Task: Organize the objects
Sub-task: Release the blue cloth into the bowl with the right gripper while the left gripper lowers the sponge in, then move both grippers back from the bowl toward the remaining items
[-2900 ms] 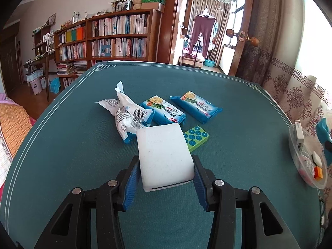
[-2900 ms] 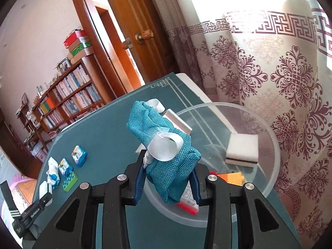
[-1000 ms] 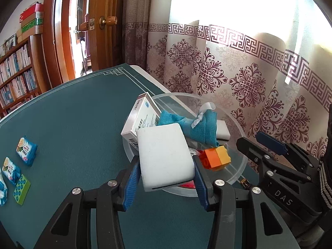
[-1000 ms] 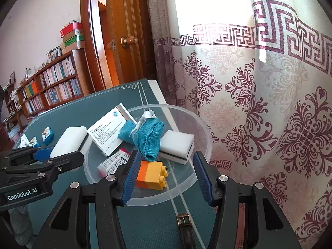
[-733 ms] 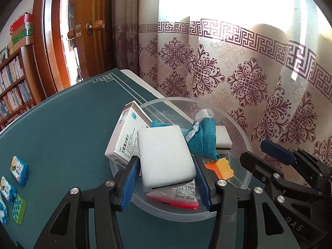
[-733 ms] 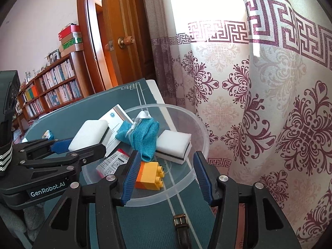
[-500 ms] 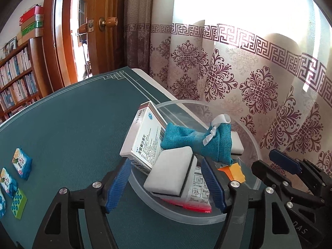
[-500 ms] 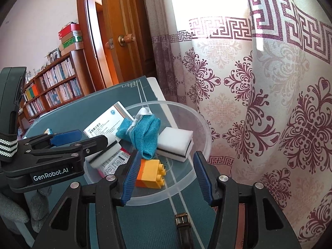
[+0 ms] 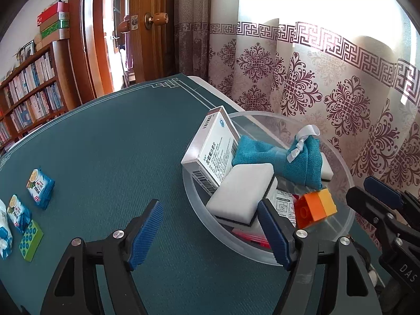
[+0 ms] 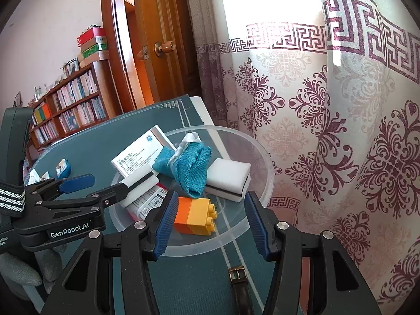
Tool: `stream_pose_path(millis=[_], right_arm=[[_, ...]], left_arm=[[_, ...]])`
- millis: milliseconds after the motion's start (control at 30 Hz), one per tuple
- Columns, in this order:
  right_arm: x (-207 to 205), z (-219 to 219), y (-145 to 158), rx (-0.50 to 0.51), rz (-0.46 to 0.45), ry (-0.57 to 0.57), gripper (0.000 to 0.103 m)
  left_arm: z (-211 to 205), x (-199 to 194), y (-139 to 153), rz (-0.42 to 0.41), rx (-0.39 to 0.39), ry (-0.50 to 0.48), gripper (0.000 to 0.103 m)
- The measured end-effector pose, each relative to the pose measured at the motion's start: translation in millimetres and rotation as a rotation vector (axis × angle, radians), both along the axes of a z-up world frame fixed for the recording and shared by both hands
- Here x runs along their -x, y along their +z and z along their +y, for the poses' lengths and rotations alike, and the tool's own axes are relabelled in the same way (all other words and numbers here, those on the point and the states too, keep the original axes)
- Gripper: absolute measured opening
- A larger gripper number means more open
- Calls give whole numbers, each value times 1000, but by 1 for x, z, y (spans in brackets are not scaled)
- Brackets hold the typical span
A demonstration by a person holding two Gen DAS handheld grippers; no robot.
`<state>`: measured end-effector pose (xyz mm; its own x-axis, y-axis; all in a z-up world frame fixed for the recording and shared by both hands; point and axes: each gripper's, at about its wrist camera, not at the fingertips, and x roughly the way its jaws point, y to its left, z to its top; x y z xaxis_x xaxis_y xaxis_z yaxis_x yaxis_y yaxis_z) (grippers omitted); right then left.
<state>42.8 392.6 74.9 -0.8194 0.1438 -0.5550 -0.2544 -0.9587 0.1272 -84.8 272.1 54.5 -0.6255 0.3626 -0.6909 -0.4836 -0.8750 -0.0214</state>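
- Left wrist view: the left gripper (image 9: 210, 232) has its jaws opening, nothing pressed between them. The white sponge (image 9: 240, 193) lies in the clear bowl (image 9: 338, 241), leaning on the medicine box (image 9: 212, 155), beside a teal pouch (image 9: 288, 162) and an orange-yellow brick (image 9: 316, 207). Snack packets (image 9: 39, 189) sit well apart on the green table (image 9: 118, 144).
- Right wrist view: the right gripper (image 10: 208, 219) hangs at the bowl's (image 10: 260, 157) near rim, jaws apart — empty, the brick (image 10: 195, 216) between them untouched. The left gripper (image 10: 97, 185) reaches in from the left; the sponge (image 10: 136, 178) lies by its fingers.

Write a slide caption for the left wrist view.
Left gripper opening beside the white sponge lying in the clear bowl among box, pouch and brick.
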Motion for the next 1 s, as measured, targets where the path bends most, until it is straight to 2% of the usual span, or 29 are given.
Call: stream_pose_path(millis=[200,533,1000], right_arm=[[-4,-8,2,-17,7,6,54],[-6,-12,3,-19,7,13,54],[-9,-45,6,-33,-12,84,55]], left_arm=[[-4,1,-4,-13,-3,16,80],[-19,-10,5,1,-32,29,92],[-81,-16,11,-6,-76,151,96]])
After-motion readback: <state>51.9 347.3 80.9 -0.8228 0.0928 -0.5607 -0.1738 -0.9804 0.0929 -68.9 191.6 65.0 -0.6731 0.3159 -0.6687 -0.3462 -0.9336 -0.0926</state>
